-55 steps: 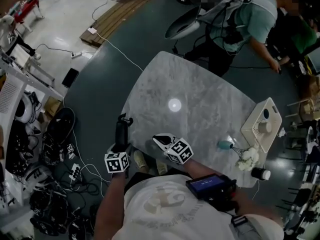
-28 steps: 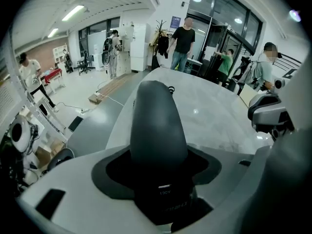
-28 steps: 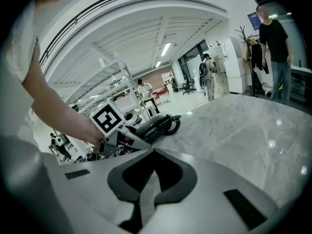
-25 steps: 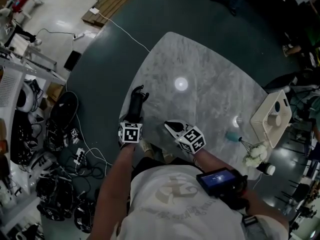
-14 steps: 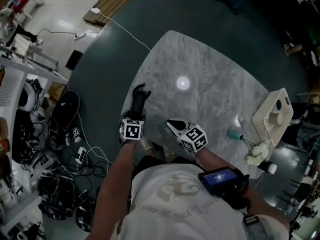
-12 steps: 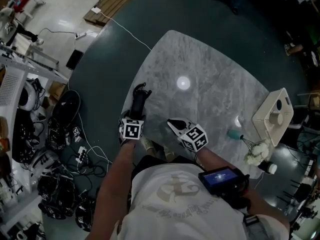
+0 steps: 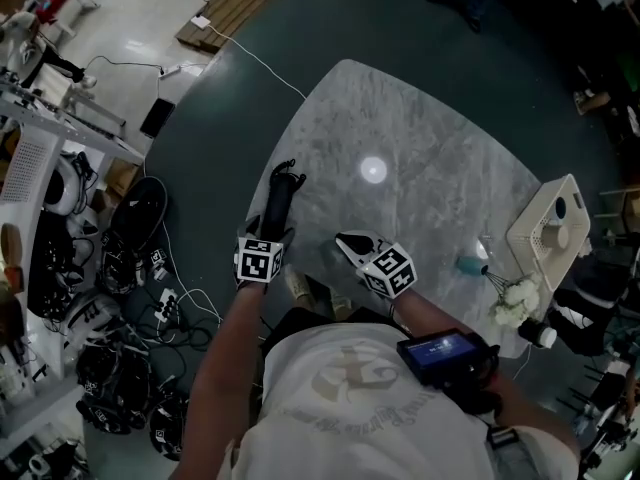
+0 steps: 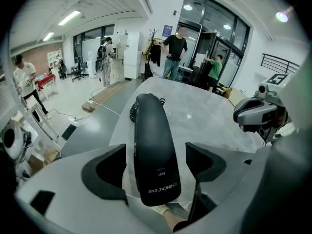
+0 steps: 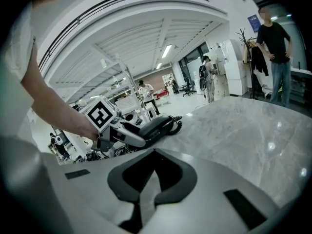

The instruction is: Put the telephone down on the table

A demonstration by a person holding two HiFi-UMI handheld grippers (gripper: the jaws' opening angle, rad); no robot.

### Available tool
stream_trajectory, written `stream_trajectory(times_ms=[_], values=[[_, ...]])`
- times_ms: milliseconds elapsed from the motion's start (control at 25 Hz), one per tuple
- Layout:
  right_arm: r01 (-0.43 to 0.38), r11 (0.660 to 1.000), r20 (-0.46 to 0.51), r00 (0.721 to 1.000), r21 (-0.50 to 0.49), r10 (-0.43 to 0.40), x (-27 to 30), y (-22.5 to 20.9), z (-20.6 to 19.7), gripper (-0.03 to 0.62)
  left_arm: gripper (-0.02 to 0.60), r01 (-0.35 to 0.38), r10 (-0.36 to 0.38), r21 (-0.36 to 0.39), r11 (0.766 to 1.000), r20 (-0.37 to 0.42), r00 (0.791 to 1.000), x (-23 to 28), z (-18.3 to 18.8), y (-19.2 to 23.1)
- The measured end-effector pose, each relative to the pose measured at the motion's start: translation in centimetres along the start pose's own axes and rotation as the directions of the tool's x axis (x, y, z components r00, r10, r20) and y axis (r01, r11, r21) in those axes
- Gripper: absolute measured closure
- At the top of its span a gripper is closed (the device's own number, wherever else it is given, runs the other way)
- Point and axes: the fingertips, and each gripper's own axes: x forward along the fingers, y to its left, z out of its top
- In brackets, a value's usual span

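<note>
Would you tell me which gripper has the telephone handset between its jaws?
The left gripper: the telephone handset lies between its opening jaws, untouched by them. The right gripper has its jaws together, empty.

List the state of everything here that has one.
Handset: lying on the table, ungripped.
Left gripper: jaws opening, pads clear of the handset between them.
Right gripper: shut, empty.
Screen: lit.

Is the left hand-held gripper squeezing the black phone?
No, the left hand-held gripper has its jaws opening, and a gap shows on each side of the telephone that lies between them.
</note>
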Motion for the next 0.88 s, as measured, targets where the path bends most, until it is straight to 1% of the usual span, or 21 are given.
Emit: stream_trajectory(times_ms=[200,360,480,640,760,880], values=[[-0.004,1.000,0.011,1.000,-0.006,0.004,-0.5,0.6,0.3,0.579,0.206,-0.003,0.003,0.004,1.000,0.036,0.999,-2.1,0.2,0.1],[-0.014,1.000,0.032,0.999,-0.013,0.014,-0.9,1.2,0.4,0.579,0.207,-0.038,0.038,0.001,0.999,0.053,0.998,-4.2,-0.3,0.0],[-0.025,0.999,0.049,0.998,-0.025,0.027,-1.5,2.0,0.5,0.579,0.207,-0.064,0.066,-0.024,0.998,0.080,0.995,-6.2,-0.6,-0.4],[-0.061,0.996,0.073,0.995,-0.057,0.065,-1.9,3.4,0.4,0.579,0.210,-0.090,0.098,-0.057,0.994,0.146,0.984,-9.0,-1.4,-1.5],[-0.090,0.992,0.087,0.991,-0.085,0.098,-1.9,3.9,-0.1,0.579,0.222,-0.104,0.118,-0.081,0.991,0.191,0.975,-10.4,-2.7,-2.7],[-0.110,0.988,0.093,0.988,-0.111,0.121,-2.2,4.8,-0.3,0.579,0.264,-0.118,0.140,-0.106,0.987,0.232,0.963,-12.2,-4.2,-3.9]])
